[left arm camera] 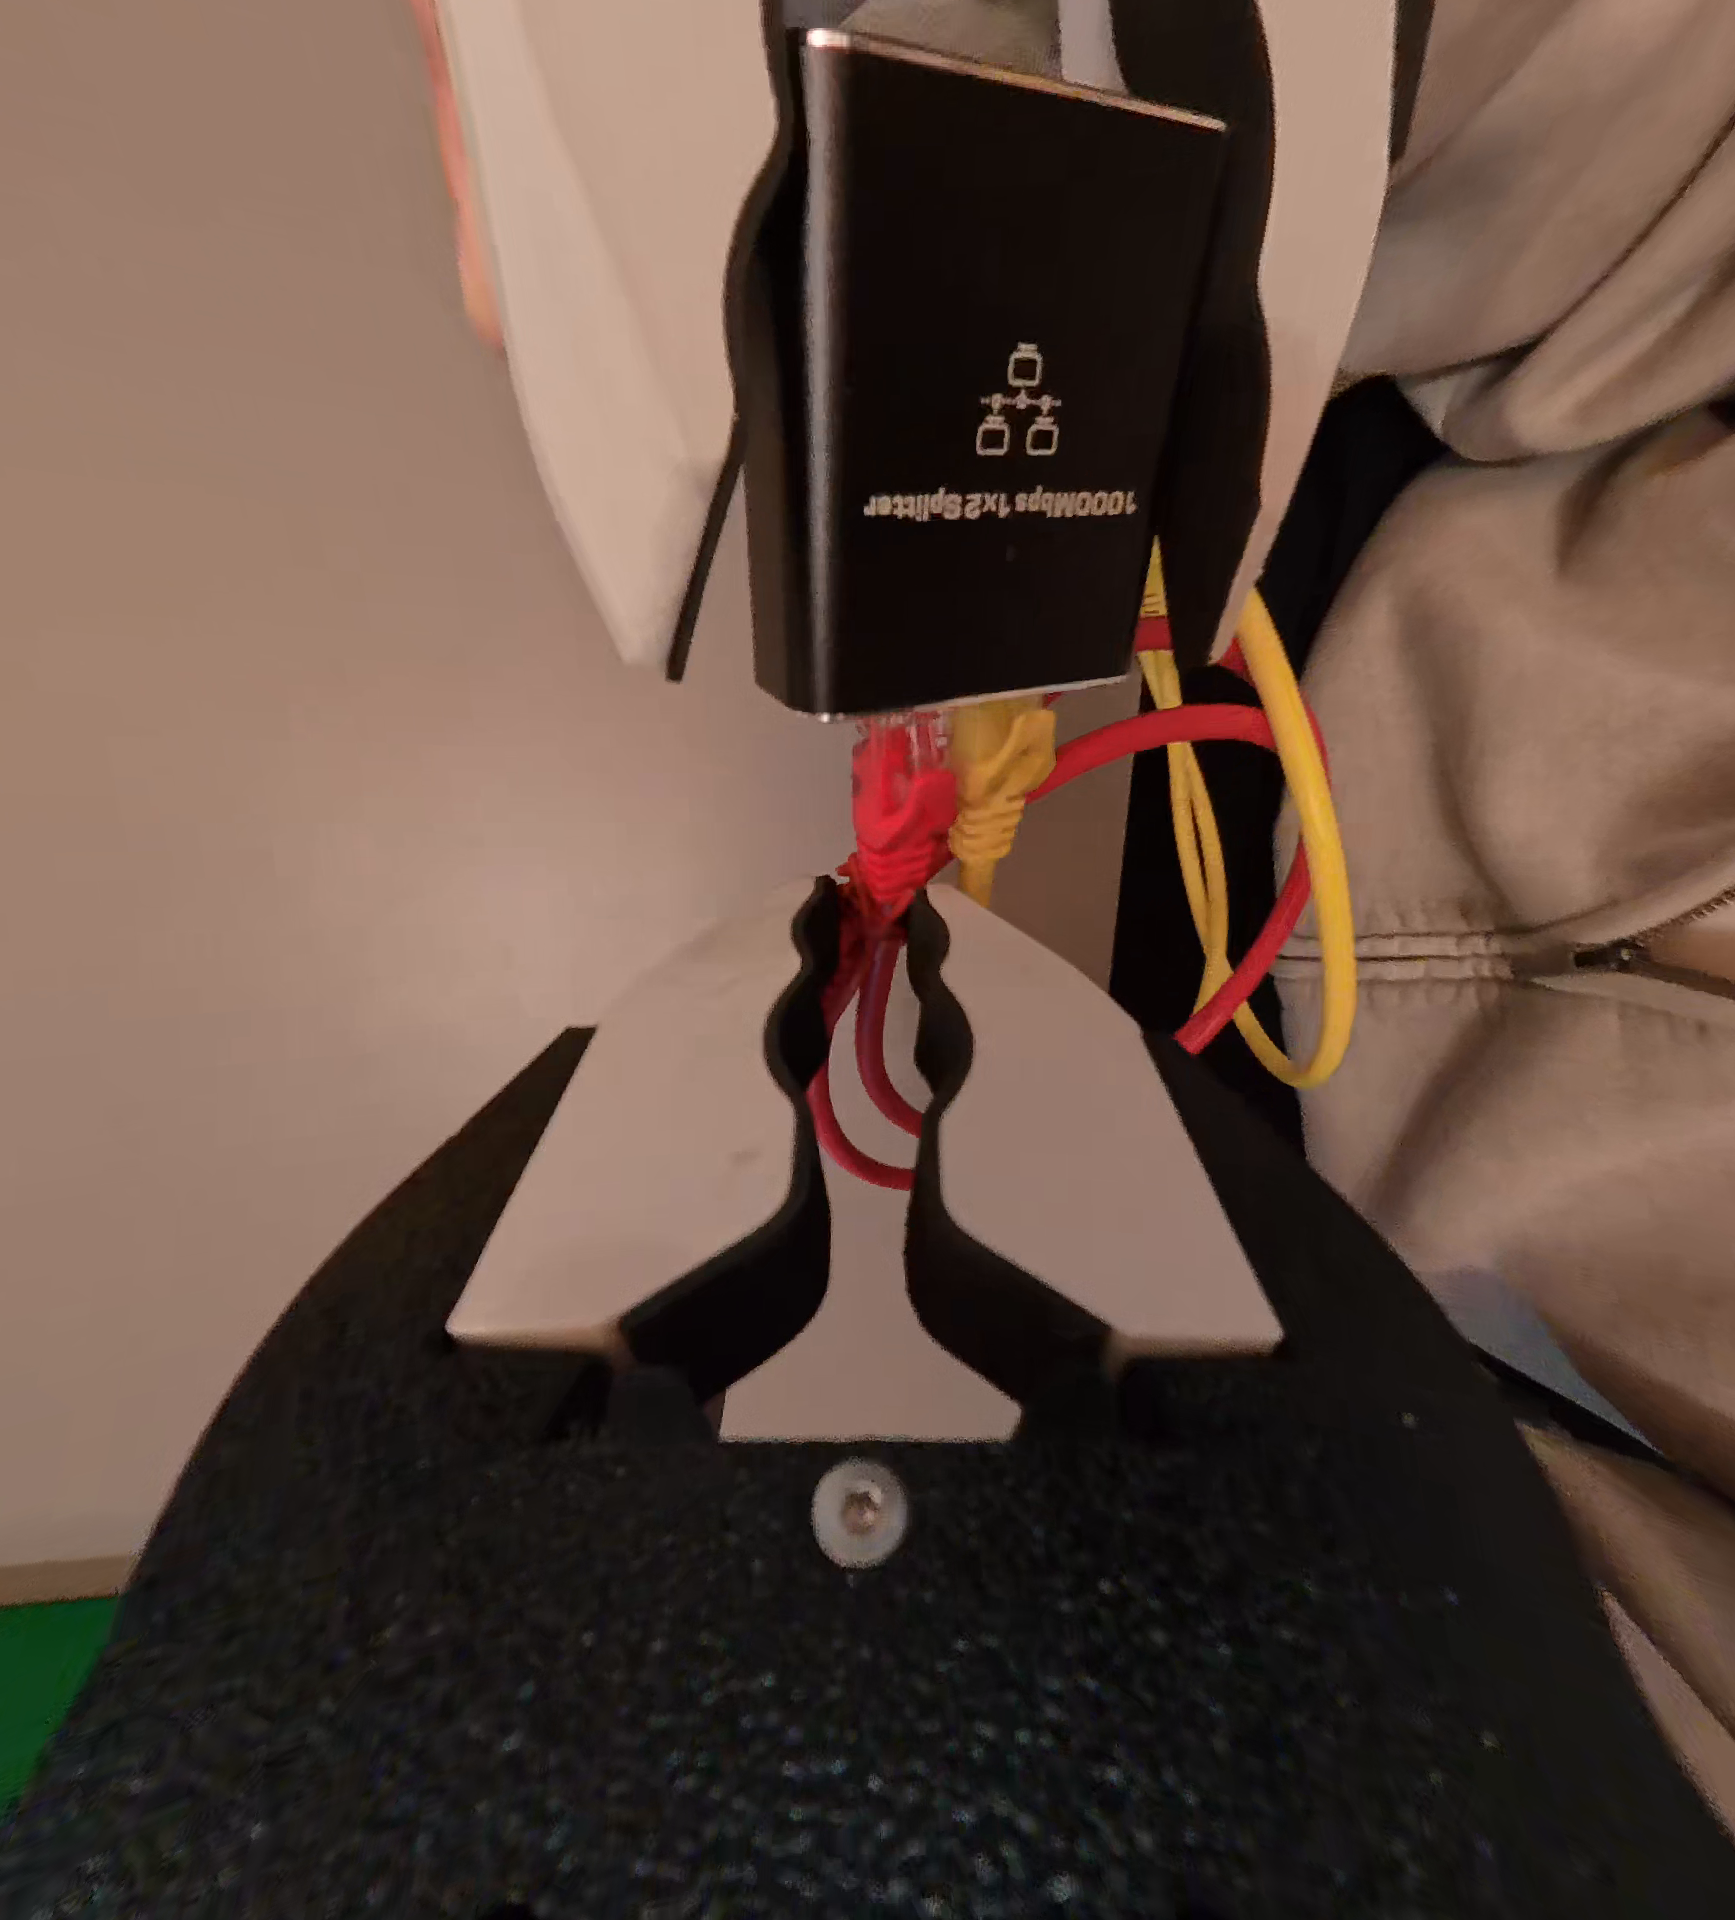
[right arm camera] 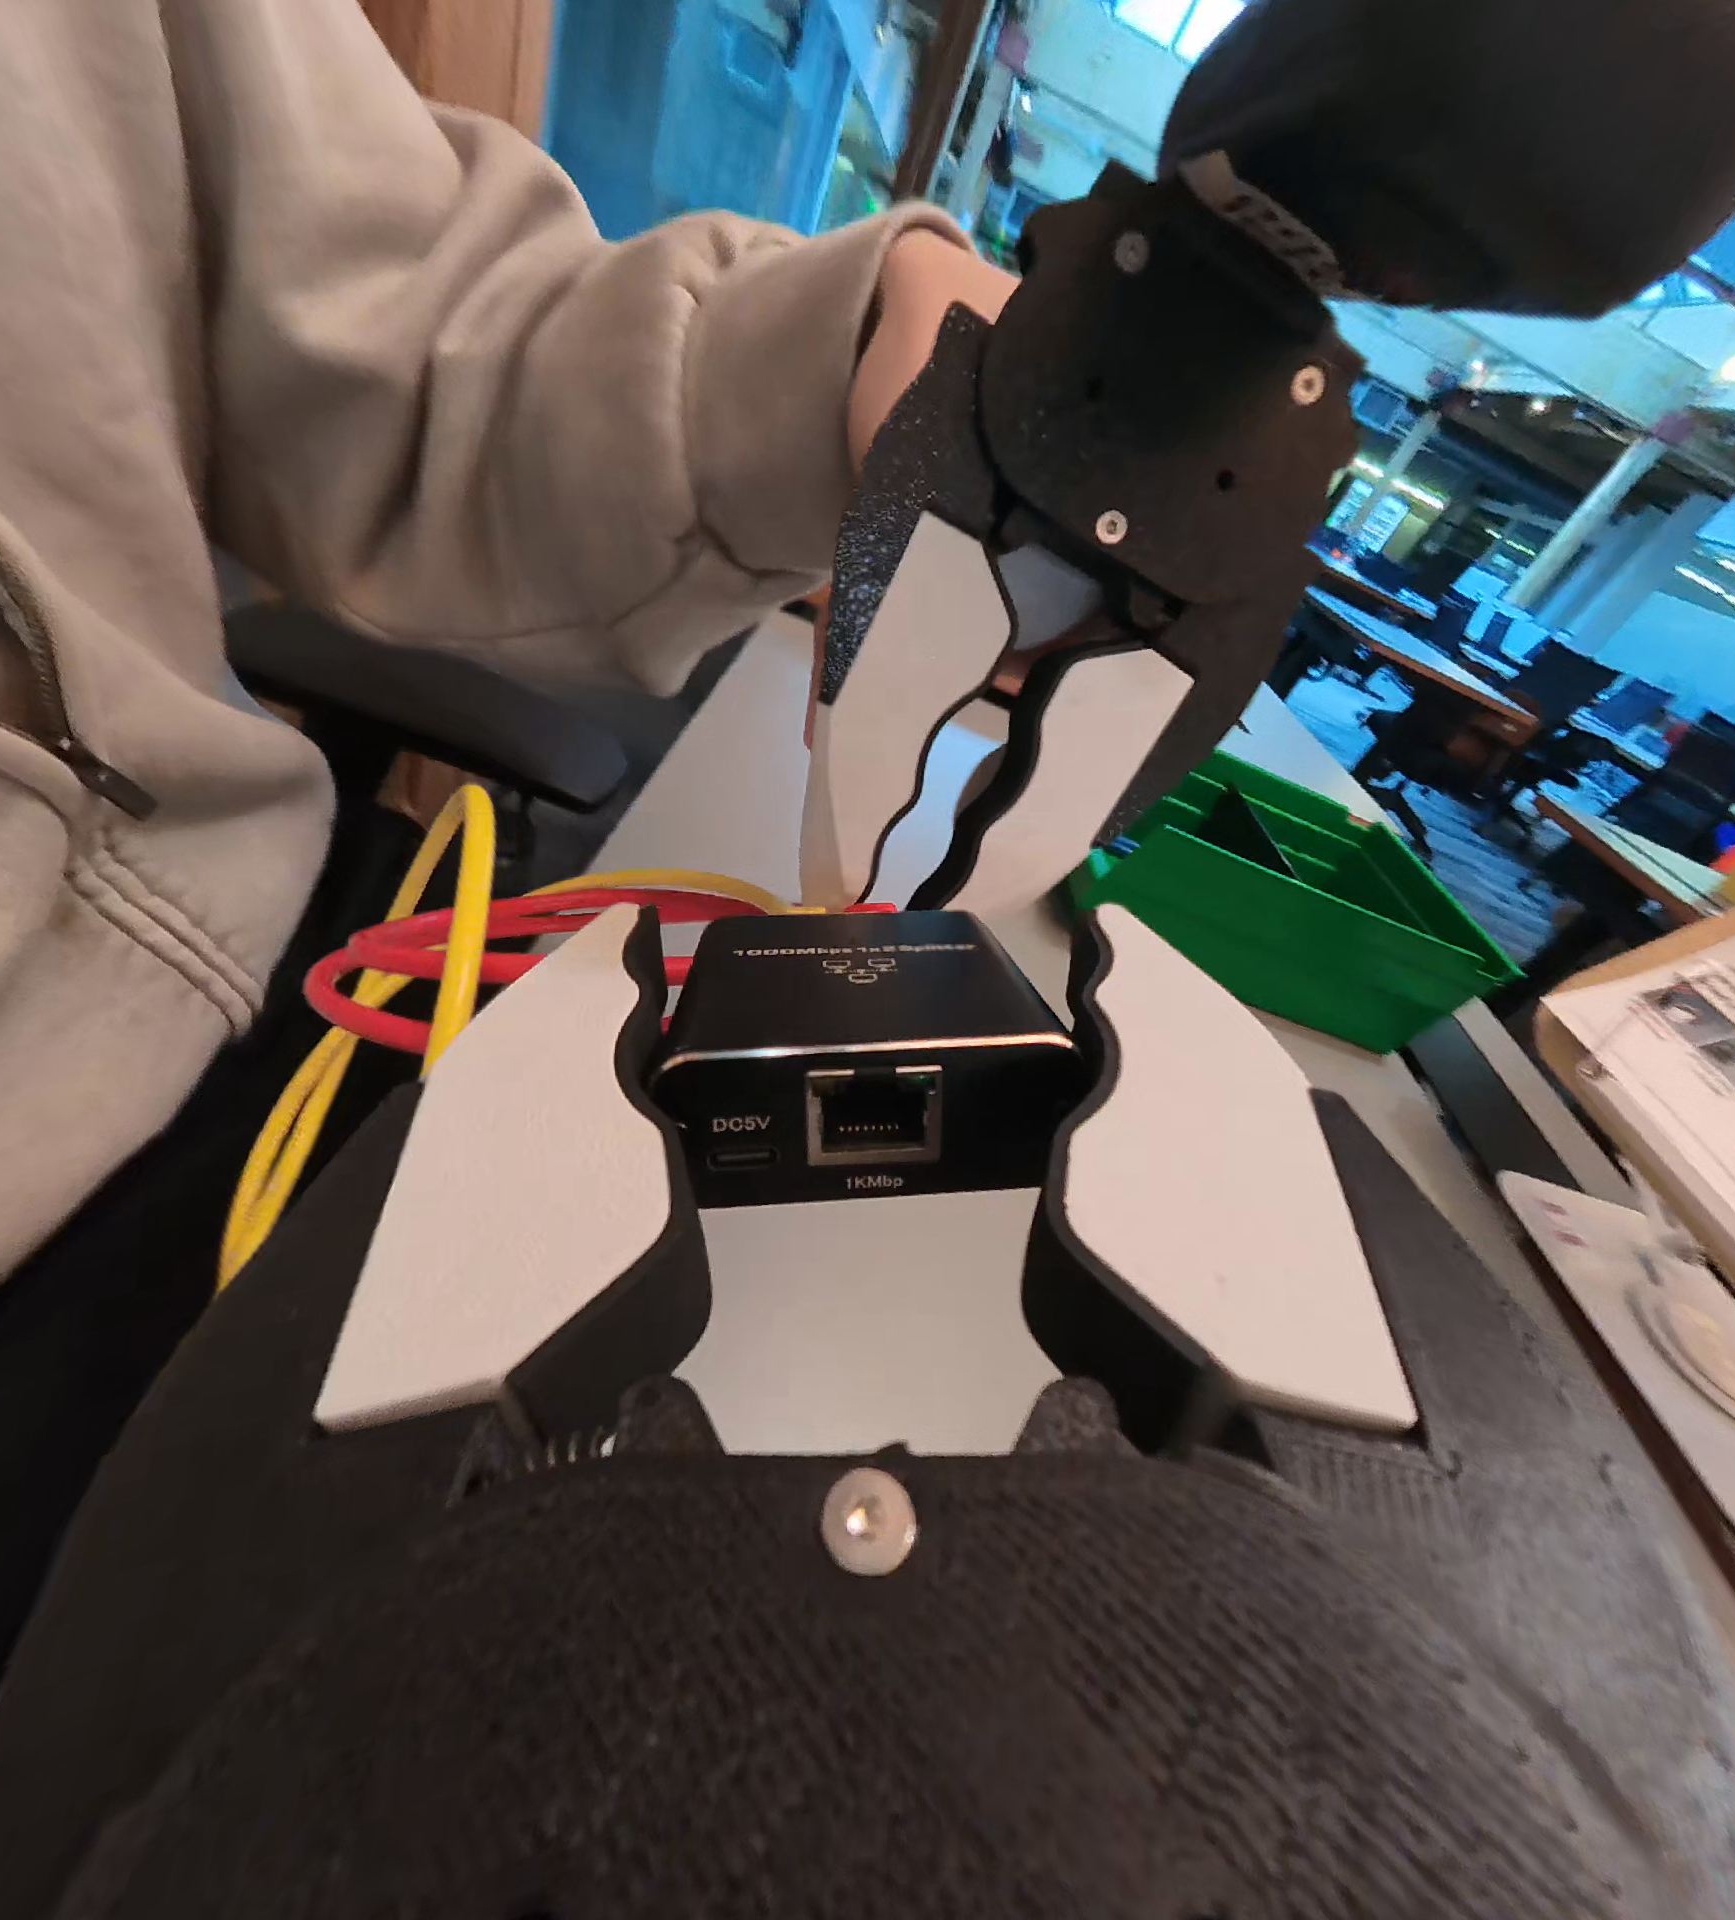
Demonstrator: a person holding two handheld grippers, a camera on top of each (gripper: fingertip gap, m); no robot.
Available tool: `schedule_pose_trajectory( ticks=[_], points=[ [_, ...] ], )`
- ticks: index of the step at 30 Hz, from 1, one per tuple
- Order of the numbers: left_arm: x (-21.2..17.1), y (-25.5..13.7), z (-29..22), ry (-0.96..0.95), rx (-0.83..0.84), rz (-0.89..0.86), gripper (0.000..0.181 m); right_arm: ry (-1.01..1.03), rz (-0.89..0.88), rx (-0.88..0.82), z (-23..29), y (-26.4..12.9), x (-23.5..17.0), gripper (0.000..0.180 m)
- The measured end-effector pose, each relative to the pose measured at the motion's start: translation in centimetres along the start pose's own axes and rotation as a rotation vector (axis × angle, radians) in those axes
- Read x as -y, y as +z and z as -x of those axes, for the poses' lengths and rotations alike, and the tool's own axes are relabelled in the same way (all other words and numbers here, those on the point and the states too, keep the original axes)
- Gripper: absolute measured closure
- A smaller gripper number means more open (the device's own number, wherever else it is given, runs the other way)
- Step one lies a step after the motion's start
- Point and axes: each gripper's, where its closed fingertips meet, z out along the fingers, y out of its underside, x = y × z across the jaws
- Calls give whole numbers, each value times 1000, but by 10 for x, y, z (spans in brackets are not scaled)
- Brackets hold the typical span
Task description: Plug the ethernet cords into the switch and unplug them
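A black switch (right arm camera: 868,1023) is clamped between my right gripper's (right arm camera: 863,935) white fingers, a little above the table. Its near face shows an empty ethernet port (right arm camera: 873,1127). In the left wrist view the switch (left arm camera: 977,416) hangs between the right gripper's fingers (left arm camera: 593,364). A red plug (left arm camera: 894,774) and a yellow plug (left arm camera: 998,779) sit side by side in its far ports; the red plug's clear tip shows. My left gripper (left arm camera: 873,899) is shut on the red cord (left arm camera: 868,1039) just behind its plug. The yellow cord (left arm camera: 1320,831) loops off to the right. The left gripper (right arm camera: 884,878) comes down from above behind the switch.
A person's beige hooded sleeve (right arm camera: 427,416) and body are close on the left. A green bin (right arm camera: 1289,914) stands on the white table (right arm camera: 738,748) behind the switch. Papers and a book (right arm camera: 1715,1091) lie at the right. Red (right arm camera: 406,977) and yellow (right arm camera: 458,914) cord loops hang off the table's left edge. About 5 cm separates my left fingertips from my right.
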Motion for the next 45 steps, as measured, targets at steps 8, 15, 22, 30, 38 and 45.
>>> schedule_pose_trajectory(
  ticks=[8,15,22,30,38,45],
  points=[
    [9,-7,11,39,40,-150,170,64,-56,-45,-11,-4,0,103],
    [37,-38,17,194,250,-551,168,117,-327,-118,-28,-26,24,104],
    [41,-46,12,291,311,-697,168,127,-393,-105,-28,-29,32,104],
    [42,-40,14,199,252,-761,172,133,-399,-99,-27,-28,30,104],
    [41,-37,13,187,291,-822,174,187,-384,-75,-27,-27,25,103],
    [39,-36,15,196,315,-762,175,235,-340,-71,-29,-23,19,103]
  ],
)
